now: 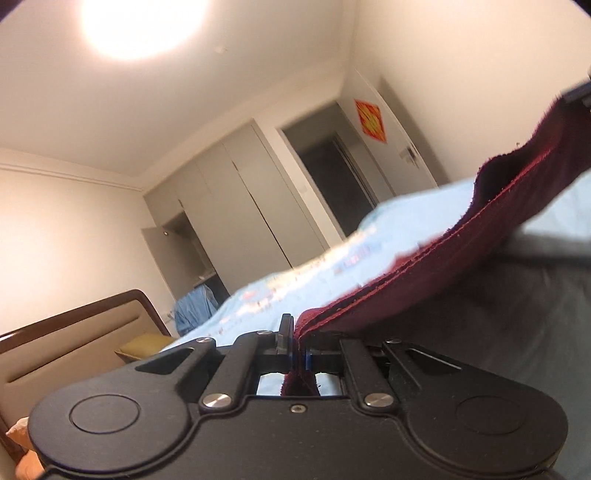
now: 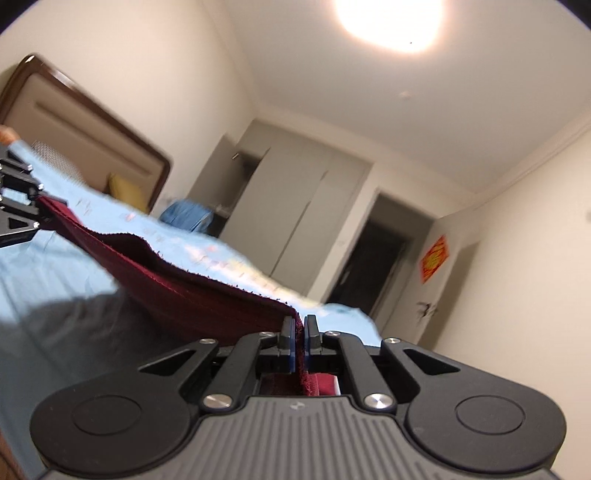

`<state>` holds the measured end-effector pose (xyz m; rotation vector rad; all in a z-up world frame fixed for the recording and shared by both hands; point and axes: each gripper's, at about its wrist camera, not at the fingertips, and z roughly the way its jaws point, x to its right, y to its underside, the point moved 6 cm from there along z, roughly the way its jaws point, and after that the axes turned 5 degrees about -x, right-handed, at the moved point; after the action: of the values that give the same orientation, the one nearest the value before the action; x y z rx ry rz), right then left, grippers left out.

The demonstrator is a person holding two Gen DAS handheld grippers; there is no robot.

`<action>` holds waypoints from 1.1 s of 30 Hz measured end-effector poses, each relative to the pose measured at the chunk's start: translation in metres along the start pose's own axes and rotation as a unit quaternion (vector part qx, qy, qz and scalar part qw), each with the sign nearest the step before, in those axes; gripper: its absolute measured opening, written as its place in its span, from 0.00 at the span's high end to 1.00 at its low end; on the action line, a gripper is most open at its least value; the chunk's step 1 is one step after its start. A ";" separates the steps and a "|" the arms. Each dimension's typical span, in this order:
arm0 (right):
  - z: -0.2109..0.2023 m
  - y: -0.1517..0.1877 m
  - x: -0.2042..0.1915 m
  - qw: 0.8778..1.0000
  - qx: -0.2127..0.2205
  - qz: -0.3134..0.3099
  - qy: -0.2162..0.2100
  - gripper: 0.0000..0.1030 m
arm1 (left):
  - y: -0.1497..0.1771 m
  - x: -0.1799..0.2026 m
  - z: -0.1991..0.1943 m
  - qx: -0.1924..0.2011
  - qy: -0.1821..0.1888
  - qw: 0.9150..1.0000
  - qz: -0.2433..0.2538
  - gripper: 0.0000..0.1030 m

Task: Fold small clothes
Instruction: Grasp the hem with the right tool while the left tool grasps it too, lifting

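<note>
Cloth [image 1: 424, 273] stretched between left gripper [image 1: 295, 339] and right gripper [image 2: 299, 332], one end pinched in each | cloth hung above the bed sheet [image 1: 325, 273] | headboard [image 1: 74, 339] at the sheet's left | wardrobe [image 1: 236, 206] behind the bed, doorway [image 1: 332, 173] to its right | ceiling lamp [image 1: 144, 26] overhead

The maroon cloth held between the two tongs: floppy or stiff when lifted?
Probably floppy: the maroon cloth sags between the left tongs and right tongs. Its fuzzy edge suggests it grips rather than slips. It seems light, hanging above the blue bedsheet.
</note>
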<state>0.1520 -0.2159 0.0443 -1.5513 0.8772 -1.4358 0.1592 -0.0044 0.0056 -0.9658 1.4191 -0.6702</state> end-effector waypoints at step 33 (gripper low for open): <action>-0.050 -0.040 0.045 0.996 0.072 0.045 0.041 0.98 | -0.076 -0.042 -0.067 0.058 0.030 0.995 -0.072 0.95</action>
<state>0.1050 -0.2453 0.0996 -1.3374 0.8616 -1.4723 0.1021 -0.0155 0.0988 -0.9688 1.3560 -0.8845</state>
